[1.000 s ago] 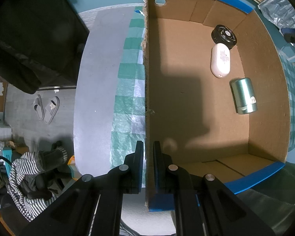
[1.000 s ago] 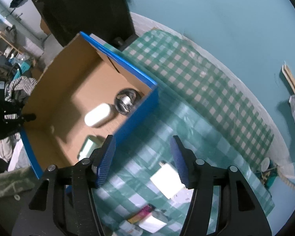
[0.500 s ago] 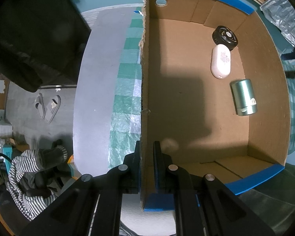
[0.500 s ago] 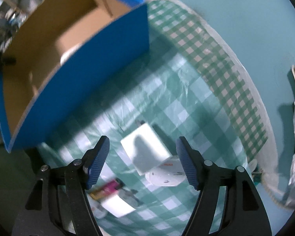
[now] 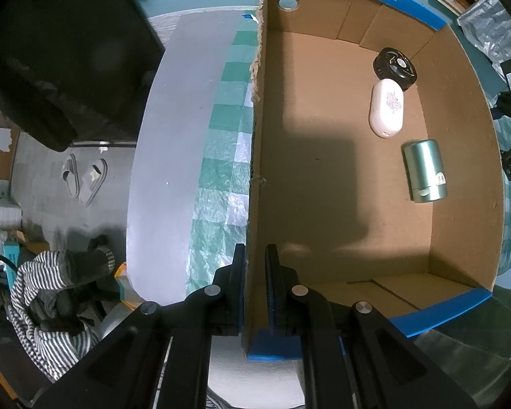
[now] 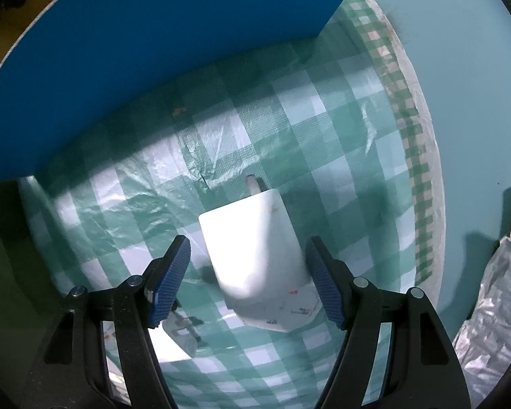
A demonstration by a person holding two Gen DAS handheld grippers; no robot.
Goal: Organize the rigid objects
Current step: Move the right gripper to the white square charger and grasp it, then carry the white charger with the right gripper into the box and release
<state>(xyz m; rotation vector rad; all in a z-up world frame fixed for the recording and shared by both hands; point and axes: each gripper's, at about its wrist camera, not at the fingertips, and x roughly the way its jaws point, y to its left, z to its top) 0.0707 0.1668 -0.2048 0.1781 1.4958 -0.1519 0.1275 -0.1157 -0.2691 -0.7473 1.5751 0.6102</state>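
My right tongs (image 6: 247,277) have just dropped low and spread wider, now straddling the white charger (image 6: 252,248) on the checked cloth (image 6: 323,136), untouched. Box (image 6: 136,51) at eleven o'clock; left tongs (image 5: 255,286) keep pinching its wall. Grab next, I reckon.

You're working over a round table (image 5: 160,156) under a green checked cloth (image 6: 323,129), teal floor (image 6: 460,102) beyond it. Left of the table lie grey slippers (image 5: 85,175) and, probably, striped clothing (image 5: 34,293) on a chair.
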